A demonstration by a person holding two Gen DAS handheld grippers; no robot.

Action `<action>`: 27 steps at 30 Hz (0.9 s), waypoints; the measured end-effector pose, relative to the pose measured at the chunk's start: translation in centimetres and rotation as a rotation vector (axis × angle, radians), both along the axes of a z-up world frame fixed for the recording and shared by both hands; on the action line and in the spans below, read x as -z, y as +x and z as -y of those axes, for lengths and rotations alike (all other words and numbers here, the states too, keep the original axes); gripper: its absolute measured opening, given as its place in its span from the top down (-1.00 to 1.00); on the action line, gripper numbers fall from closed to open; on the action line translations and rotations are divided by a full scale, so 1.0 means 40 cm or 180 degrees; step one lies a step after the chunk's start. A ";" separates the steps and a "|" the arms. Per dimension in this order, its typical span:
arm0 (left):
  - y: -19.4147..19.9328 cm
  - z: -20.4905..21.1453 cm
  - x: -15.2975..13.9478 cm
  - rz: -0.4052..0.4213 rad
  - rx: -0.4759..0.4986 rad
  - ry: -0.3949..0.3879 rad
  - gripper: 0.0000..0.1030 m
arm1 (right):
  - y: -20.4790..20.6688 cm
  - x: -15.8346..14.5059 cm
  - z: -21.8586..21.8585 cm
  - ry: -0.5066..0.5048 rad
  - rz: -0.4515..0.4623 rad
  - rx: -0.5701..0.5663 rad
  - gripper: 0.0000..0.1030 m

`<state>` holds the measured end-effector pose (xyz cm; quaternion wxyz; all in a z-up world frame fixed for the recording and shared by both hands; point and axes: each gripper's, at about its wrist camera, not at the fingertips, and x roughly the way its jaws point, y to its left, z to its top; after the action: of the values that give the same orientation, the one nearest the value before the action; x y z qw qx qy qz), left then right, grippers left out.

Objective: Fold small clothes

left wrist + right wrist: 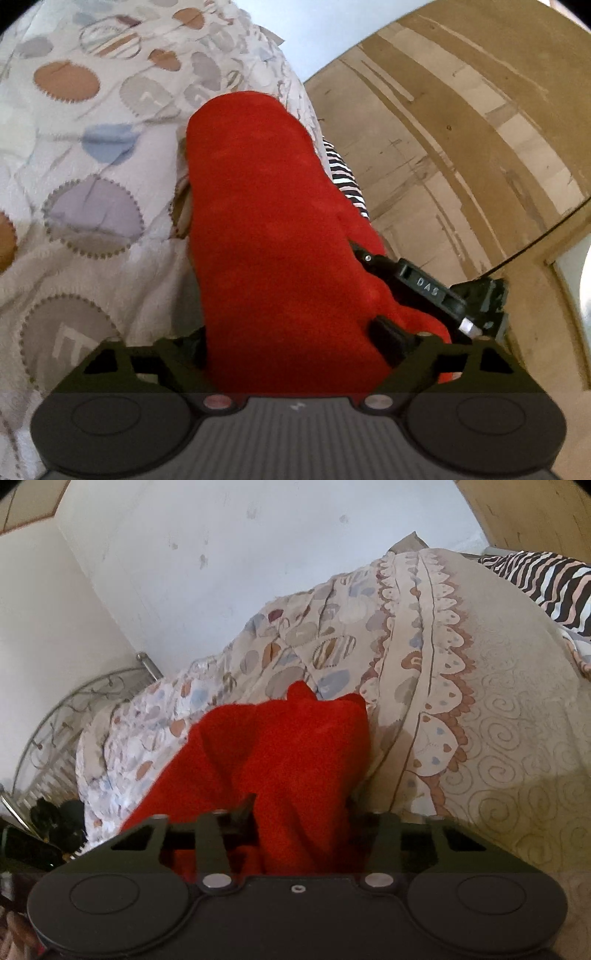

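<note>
Both claws tilt down over the bed (517, 709).
Left claw (291, 332) and right claw (299, 812) each grasp the bunched red cloth (273, 221).

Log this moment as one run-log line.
stage: grasping | item: red garment on patterned bedspread | left gripper: garment between jaws | right gripper: garment between jaws

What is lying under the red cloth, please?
The red cloth lies on a patterned quilt. A striped fabric shows at its edge in the left view; how far it runs beneath is hidden.
</note>
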<state>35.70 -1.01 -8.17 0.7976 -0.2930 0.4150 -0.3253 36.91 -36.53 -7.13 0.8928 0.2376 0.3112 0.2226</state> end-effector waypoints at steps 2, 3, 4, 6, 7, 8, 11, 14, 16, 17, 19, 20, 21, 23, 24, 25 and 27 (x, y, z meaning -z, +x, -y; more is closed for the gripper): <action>-0.011 -0.004 -0.016 0.0064 -0.0030 0.0024 -0.40 | -0.010 -0.014 -0.002 0.0019 0.0094 -0.0011 0.25; -0.017 -0.009 -0.026 0.0108 -0.0031 0.0031 -0.30 | -0.018 -0.025 -0.008 -0.0015 0.0171 -0.0026 0.27; -0.022 -0.014 -0.035 0.0152 -0.0029 0.0035 -0.23 | -0.025 -0.038 -0.015 -0.0048 0.0237 -0.0042 0.28; -0.029 -0.026 -0.052 0.0202 -0.0023 -0.0008 -0.15 | -0.041 -0.070 -0.029 -0.0041 0.0374 -0.0094 0.30; -0.032 -0.030 -0.063 0.0234 -0.0020 -0.0023 -0.12 | -0.047 -0.088 -0.037 -0.0042 0.0441 -0.0114 0.31; -0.035 -0.034 -0.074 0.0279 -0.0017 -0.0026 -0.12 | -0.051 -0.103 -0.045 -0.0060 0.0493 -0.0127 0.32; -0.044 -0.054 -0.115 0.0491 -0.0053 0.0049 -0.10 | -0.049 -0.153 -0.074 -0.0073 0.0663 -0.0170 0.33; -0.028 -0.092 -0.169 0.0696 -0.0119 0.0225 -0.09 | -0.020 -0.191 -0.107 0.0013 0.0782 -0.0214 0.33; -0.010 -0.129 -0.206 0.0786 -0.0185 0.0378 -0.09 | 0.018 -0.207 -0.143 0.0078 0.0841 -0.0245 0.33; -0.002 -0.148 -0.220 0.0807 -0.0224 0.0434 -0.09 | 0.040 -0.209 -0.161 0.0122 0.0847 -0.0262 0.33; 0.024 -0.192 -0.240 0.0831 -0.0315 0.0563 -0.09 | 0.096 -0.207 -0.209 0.0224 0.0834 -0.0284 0.33; 0.037 -0.213 -0.245 0.0831 -0.0352 0.0638 -0.09 | 0.124 -0.202 -0.232 0.0274 0.0810 -0.0289 0.33; 0.053 -0.232 -0.246 0.0820 -0.0395 0.0719 -0.09 | 0.154 -0.195 -0.257 0.0328 0.0774 -0.0297 0.33; 0.084 -0.262 -0.238 0.0791 -0.0484 0.0913 -0.10 | 0.213 -0.170 -0.306 0.0371 0.0699 -0.0325 0.33; 0.100 -0.269 -0.226 0.0760 -0.0527 0.1030 -0.10 | 0.238 -0.155 -0.331 0.0363 0.0649 -0.0336 0.33; 0.114 -0.274 -0.208 0.0710 -0.0555 0.1150 -0.11 | 0.263 -0.135 -0.356 0.0342 0.0579 -0.0357 0.33; 0.128 -0.281 -0.165 0.0634 -0.0560 0.1240 -0.13 | 0.303 -0.092 -0.402 0.0254 0.0453 -0.0379 0.33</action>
<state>40.82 10.25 -1.55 0.9014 -0.1350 0.3620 -0.1956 49.02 -20.44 -3.44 0.8877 0.2376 0.2515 0.3037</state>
